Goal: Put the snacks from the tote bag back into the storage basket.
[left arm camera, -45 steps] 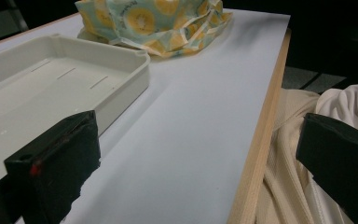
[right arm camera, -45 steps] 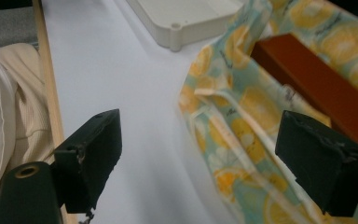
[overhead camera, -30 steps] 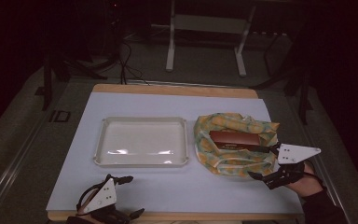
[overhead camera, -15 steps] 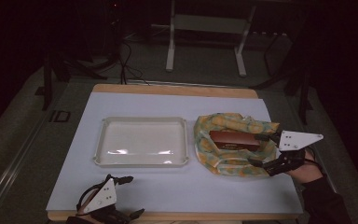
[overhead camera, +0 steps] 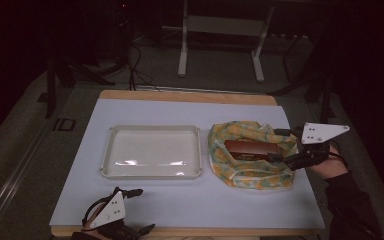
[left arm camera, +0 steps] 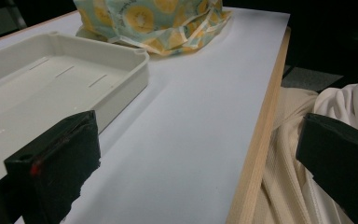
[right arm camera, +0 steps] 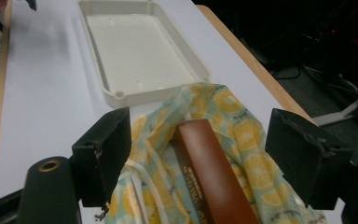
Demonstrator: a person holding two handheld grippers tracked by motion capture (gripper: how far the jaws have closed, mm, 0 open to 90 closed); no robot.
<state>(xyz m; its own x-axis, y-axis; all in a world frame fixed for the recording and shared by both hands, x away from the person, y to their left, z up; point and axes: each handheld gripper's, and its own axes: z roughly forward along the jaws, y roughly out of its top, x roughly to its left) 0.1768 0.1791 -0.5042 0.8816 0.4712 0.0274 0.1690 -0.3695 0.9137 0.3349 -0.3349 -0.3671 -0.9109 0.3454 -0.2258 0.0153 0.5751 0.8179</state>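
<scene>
Right hand-held gripper (overhead camera: 279,145): about half open, jaws just now closing in, pads not yet pressing on anything. Straddles the near end of the box (right arm camera: 205,163), one jaw to each long side, apparently so as to pinch it across its narrow width. Comes in from the right edge of the worktop (overhead camera: 180,200), level with the box, which suits a grip along its length.

Box: brown, long, lying flat in the middle of the cloth (overhead camera: 250,172). Sits in a hollow of the crumpled lemon-print folds, opened out around it like an undone wrapping and leaving the top bare for the jaws.

Tray (overhead camera: 152,175): white, empty, just left of the cloth, probably the place meant for the box.

Left hand-held gripper (overhead camera: 142,210): wide open, holding nothing, parked at the near edge of the worktop, well apart from the cloth and clear of the other hand's path. Points across the tray's corner toward the cloth.
</scene>
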